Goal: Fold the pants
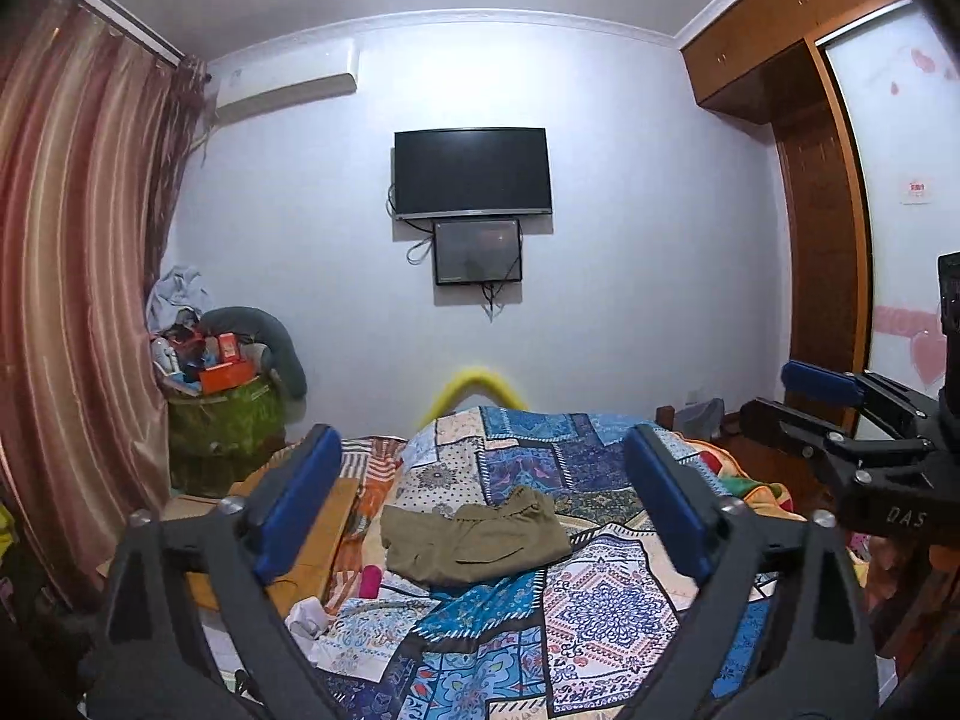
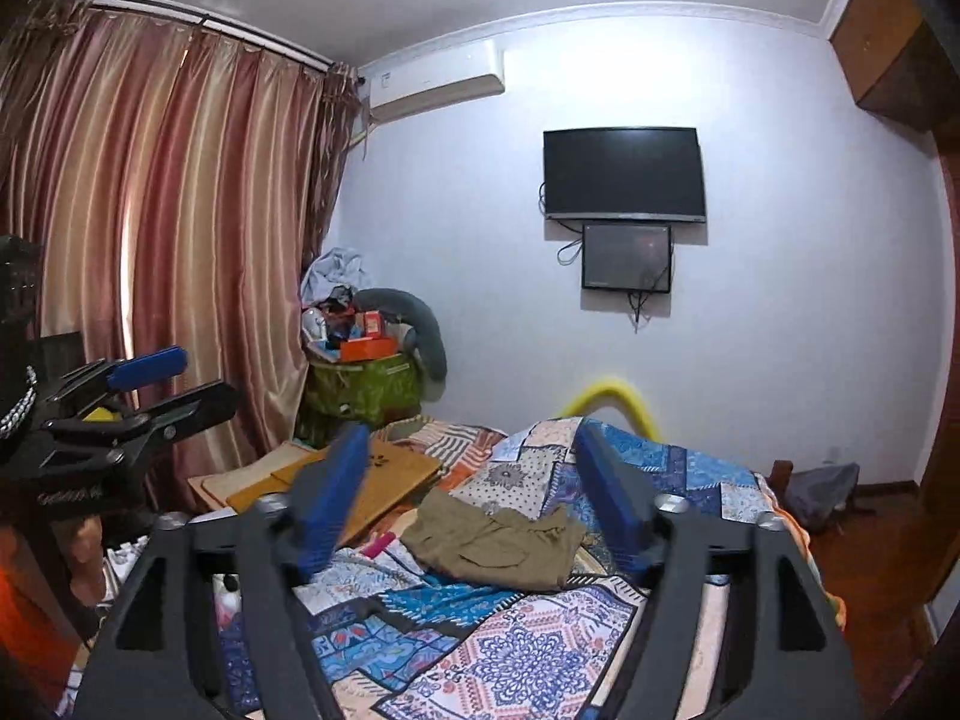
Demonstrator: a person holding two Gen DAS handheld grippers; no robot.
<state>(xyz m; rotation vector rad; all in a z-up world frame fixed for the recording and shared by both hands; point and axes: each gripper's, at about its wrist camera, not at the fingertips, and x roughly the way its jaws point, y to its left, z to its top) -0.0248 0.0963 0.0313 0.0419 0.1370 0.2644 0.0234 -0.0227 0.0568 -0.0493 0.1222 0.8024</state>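
Observation:
Olive-khaki pants (image 1: 474,543) lie in a folded, slightly rumpled bundle on the patchwork bedspread (image 1: 600,606); they also show in the right wrist view (image 2: 501,543). My left gripper (image 1: 480,510) is open and empty, raised above the near part of the bed, well short of the pants. My right gripper (image 2: 471,501) is open and empty, held at a similar height. Each gripper shows in the other's view: the right one at the right edge (image 1: 804,402), the left one at the left edge (image 2: 180,384).
Flat cardboard (image 2: 360,480) lies on the bed's left side, with a pink object (image 1: 369,579) and white crumpled cloth (image 1: 309,615) near it. A green bin piled with boxes (image 1: 225,408) stands in the corner by the curtain (image 1: 78,276). A wardrobe (image 1: 828,228) is at right.

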